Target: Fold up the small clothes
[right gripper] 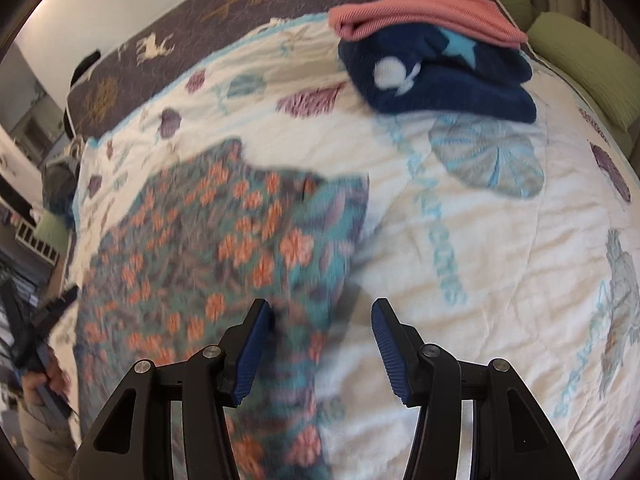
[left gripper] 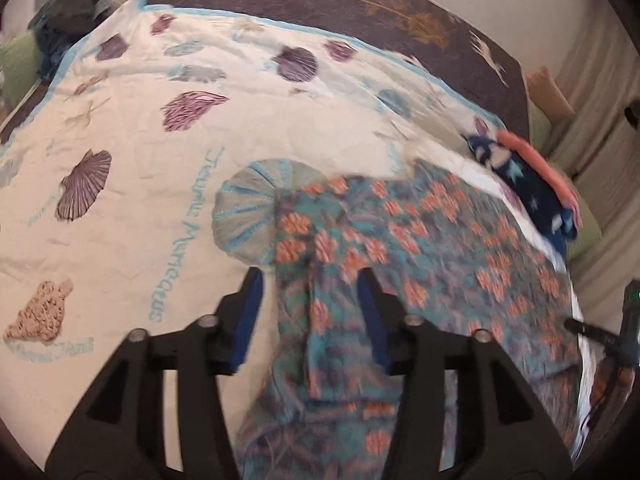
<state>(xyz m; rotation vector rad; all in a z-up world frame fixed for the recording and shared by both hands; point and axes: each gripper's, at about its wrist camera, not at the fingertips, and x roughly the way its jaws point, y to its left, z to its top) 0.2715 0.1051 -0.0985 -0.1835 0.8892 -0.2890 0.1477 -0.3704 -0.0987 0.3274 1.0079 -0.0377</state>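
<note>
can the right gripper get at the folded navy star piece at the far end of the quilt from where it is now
Probably yes. The right gripper is open and holds nothing, and only bare quilt lies between it and the navy star piece. The folded pink garment lies partly on the piece's far side, so a near-edge grasp looks easiest.

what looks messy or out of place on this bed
Nothing is spilled or damaged. The teal floral garment lies unfolded with a ragged edge, while the navy star fleece and pink ribbed piece already sit folded and stacked.
</note>
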